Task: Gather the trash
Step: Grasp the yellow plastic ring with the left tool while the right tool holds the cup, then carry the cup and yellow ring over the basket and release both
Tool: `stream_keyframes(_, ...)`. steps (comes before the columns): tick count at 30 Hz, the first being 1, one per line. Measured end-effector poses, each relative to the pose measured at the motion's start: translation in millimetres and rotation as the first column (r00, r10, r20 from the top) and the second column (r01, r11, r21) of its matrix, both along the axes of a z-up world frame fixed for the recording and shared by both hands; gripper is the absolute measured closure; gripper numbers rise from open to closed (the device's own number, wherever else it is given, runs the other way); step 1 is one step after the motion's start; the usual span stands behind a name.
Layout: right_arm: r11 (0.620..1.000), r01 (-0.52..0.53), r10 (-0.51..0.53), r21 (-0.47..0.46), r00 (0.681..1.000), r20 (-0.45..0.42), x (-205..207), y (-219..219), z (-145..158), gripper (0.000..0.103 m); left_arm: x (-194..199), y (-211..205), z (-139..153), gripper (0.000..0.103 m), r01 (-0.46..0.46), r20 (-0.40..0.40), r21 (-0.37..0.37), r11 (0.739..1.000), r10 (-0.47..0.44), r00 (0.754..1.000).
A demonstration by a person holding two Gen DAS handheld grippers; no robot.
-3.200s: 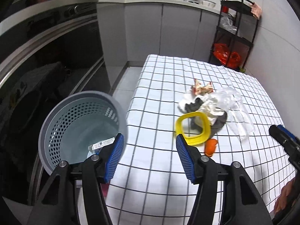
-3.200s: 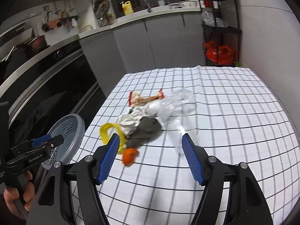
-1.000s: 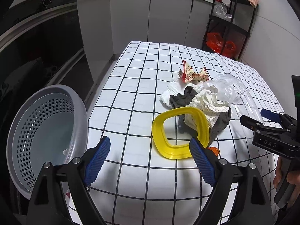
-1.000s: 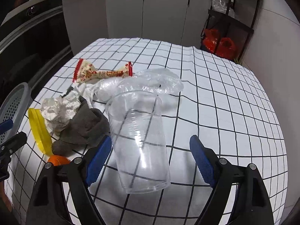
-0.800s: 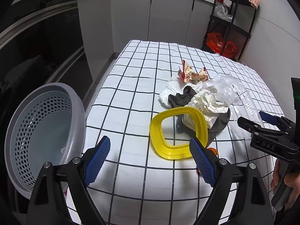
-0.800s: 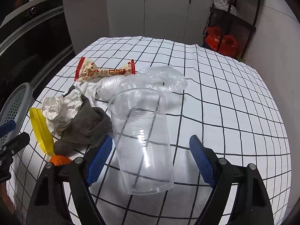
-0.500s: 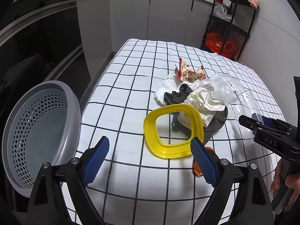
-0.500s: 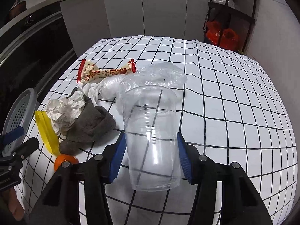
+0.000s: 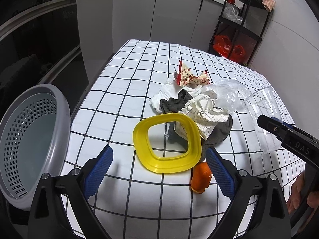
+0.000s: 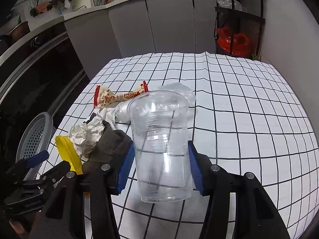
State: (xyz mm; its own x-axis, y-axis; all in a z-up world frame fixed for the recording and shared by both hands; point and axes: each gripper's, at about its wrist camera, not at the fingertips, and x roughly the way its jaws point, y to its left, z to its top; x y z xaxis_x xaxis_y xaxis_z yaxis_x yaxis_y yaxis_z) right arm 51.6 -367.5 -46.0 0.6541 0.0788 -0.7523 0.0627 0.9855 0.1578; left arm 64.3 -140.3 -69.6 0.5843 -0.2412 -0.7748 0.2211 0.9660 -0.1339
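My right gripper is shut on a clear plastic cup, held off the checked tablecloth; the cup also shows in the left wrist view. My left gripper is open and empty, low over the cloth before a yellow plastic ring. Behind the ring lie crumpled paper, a grey sock, a red-and-cream snack wrapper, a clear plastic bag and an orange peel. A grey perforated bin stands beside the table's left edge.
Grey kitchen cabinets and a dark oven front lie behind and left of the table. A black shelf rack with red bags stands at the back right. The table's left edge drops beside the bin.
My right gripper closed on the clear cup and lifted it off the cloth. My left gripper moved from over the bin to the yellow ring, still open.
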Motion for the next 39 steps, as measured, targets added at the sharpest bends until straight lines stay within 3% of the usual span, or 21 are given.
stream_keyframes(10, 1.000, -0.017, 0.017, 0.003, 1.000, 0.006, 3, 6, 2, 0.052, 12, -6, -10, 0.012, -0.001, -0.020, 0.003, 1.000, 0.001, 1.000)
stream_keyframes(14, 1.000, -0.021, 0.021, 0.001, 1.000, 0.008, 3, 8, 2, 0.052, 13, -9, -13, 0.032, 0.015, -0.031, 0.004, 1.000, -0.015, 0.999)
stream_keyframes(19, 1.000, -0.026, 0.026, -0.001, 0.999, 0.018, 2, 11, 6, 0.052, 10, -8, -11, 0.035, 0.025, -0.040, -0.024, 0.999, -0.026, 0.999)
stream_keyframes(29, 1.000, -0.022, 0.021, 0.017, 0.998, 0.060, -1, 15, 20, 0.052, -6, 10, 7, 0.035, 0.003, 0.036, 0.029, 1.000, -0.004, 0.999)
stream_keyframes(35, 0.997, -0.040, 0.030, 0.073, 0.992, 0.124, -7, 28, 42, 0.052, -14, 36, 34, 0.035, -0.042, 0.107, 0.081, 0.996, 0.033, 0.994)
stream_keyframes(39, 0.993, -0.079, 0.064, 0.090, 0.985, 0.161, -7, 51, 55, 0.052, -15, 59, 52, 0.035, -0.074, 0.128, 0.071, 0.995, 0.064, 0.990)
